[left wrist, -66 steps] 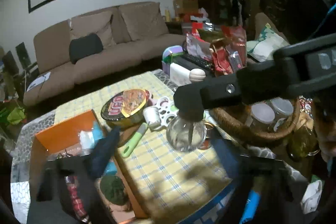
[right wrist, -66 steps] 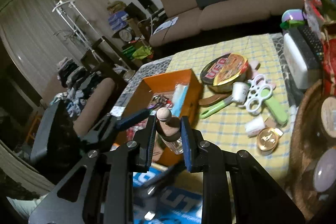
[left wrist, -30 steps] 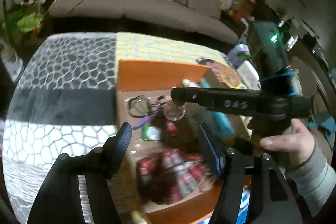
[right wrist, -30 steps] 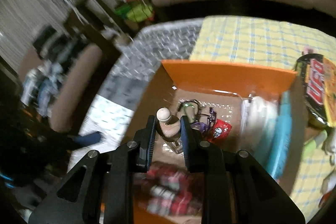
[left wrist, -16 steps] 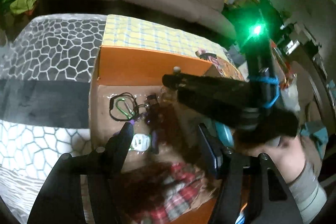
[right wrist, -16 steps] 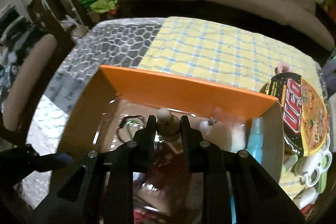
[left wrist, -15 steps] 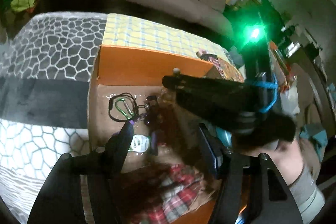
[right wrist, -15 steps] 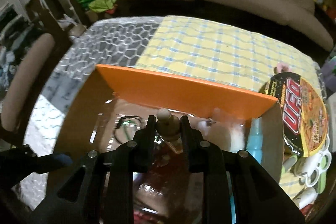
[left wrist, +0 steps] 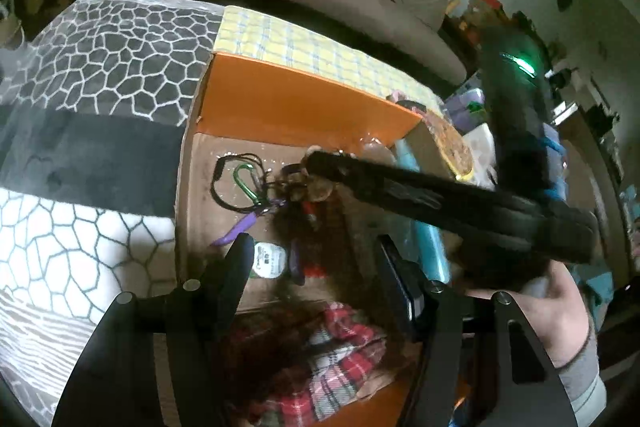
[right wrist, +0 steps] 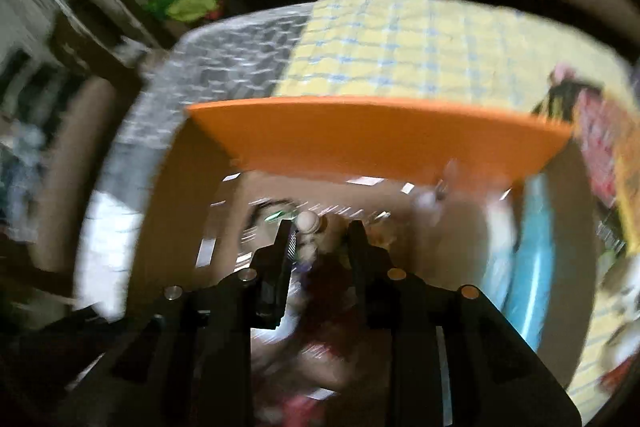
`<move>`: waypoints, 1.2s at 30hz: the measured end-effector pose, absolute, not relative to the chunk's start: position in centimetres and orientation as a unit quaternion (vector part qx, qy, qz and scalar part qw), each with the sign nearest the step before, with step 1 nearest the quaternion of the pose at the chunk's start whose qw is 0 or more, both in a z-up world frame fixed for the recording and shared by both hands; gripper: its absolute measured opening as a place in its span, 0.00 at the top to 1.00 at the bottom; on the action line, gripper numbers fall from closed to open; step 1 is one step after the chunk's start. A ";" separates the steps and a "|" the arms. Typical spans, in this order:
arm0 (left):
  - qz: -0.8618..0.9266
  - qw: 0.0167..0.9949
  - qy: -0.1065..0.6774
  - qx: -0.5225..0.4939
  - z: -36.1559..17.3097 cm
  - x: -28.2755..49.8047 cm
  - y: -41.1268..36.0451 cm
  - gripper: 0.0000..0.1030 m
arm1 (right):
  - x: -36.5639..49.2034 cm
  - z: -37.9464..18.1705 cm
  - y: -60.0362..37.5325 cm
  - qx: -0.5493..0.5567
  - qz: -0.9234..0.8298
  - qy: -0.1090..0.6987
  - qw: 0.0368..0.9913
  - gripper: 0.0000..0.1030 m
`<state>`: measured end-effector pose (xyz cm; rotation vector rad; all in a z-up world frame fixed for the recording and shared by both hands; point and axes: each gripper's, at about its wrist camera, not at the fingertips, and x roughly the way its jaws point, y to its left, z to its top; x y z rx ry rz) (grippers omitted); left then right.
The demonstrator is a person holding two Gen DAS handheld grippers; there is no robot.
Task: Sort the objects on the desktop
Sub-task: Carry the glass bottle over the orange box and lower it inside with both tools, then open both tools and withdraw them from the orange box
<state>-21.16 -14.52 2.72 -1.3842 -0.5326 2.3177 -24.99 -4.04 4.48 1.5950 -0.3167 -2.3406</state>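
Right gripper (right wrist: 320, 241): my jaws just widened; round-knobbed bottle (right wrist: 309, 223) between them, grip unclear through blur.
Left gripper (left wrist: 316, 259): my jaws gape, holding nothing, above orange box (left wrist: 296, 103).

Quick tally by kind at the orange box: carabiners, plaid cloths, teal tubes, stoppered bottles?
Orange box:
Carabiner: 1
Plaid cloth: 1
Teal tube: 1
Stoppered bottle: 1
Total: 4
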 end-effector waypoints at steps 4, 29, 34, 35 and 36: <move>0.824 0.191 -0.207 -0.492 3.0 -21.2 -14.9 0.36 | -23.2 4.9 -1.8 0.574 -0.782 -0.167 0.175 0.75; 0.869 0.118 -0.085 -0.473 5.7 -12.5 -11.9 0.00 | -10.1 10.6 1.3 0.477 -0.865 -0.044 0.151 0.21; 0.885 0.099 -0.070 -0.449 7.7 -9.9 -11.6 0.00 | -6.7 12.1 3.8 0.454 -0.878 -0.059 0.141 0.00; 0.887 0.100 -0.070 -0.445 8.1 -9.1 -11.3 0.00 | -6.0 12.3 3.9 0.449 -0.881 -0.057 0.138 0.00; 0.889 0.101 -0.070 -0.441 8.4 -8.5 -11.1 0.00 | -4.9 12.8 4.3 0.443 -0.885 -0.053 0.132 0.00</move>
